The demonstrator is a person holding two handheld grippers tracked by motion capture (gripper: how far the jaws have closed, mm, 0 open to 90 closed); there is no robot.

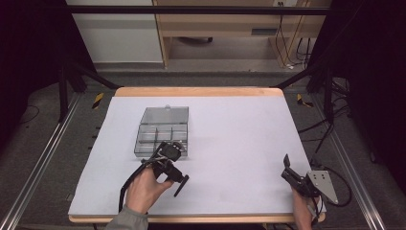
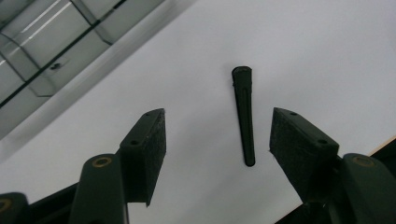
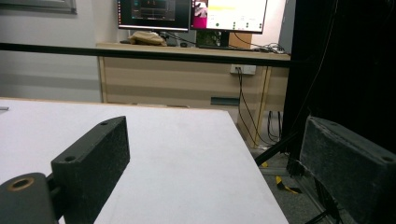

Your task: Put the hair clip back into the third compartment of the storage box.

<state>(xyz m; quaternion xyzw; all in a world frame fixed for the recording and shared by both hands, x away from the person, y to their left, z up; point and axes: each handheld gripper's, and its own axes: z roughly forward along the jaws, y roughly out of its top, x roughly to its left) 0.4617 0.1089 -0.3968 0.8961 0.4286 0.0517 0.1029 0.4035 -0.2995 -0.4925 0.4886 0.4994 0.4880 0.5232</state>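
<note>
A slim black tapered peg (image 2: 244,116) lies on the white table top (image 2: 289,51). My left gripper (image 2: 217,119) hangs open over it, one pad on each side, not touching it. From above, the left gripper (image 1: 173,173) sits in a hand just in front of the clear compartment box (image 1: 162,134), and the peg (image 1: 182,185) lies beside that hand. The box lid (image 1: 165,115) stands open at the back. My right gripper (image 1: 288,168) rests open near the front right corner of the table. Nothing is between the right gripper (image 3: 215,135) pads.
The box corner (image 2: 51,51) lies up and left of the left gripper. The table's front edge (image 1: 215,218) runs close to both hands. A black frame bar (image 3: 140,51), a wooden desk (image 3: 187,79) with monitors, and floor cables (image 1: 330,124) lie beyond the table.
</note>
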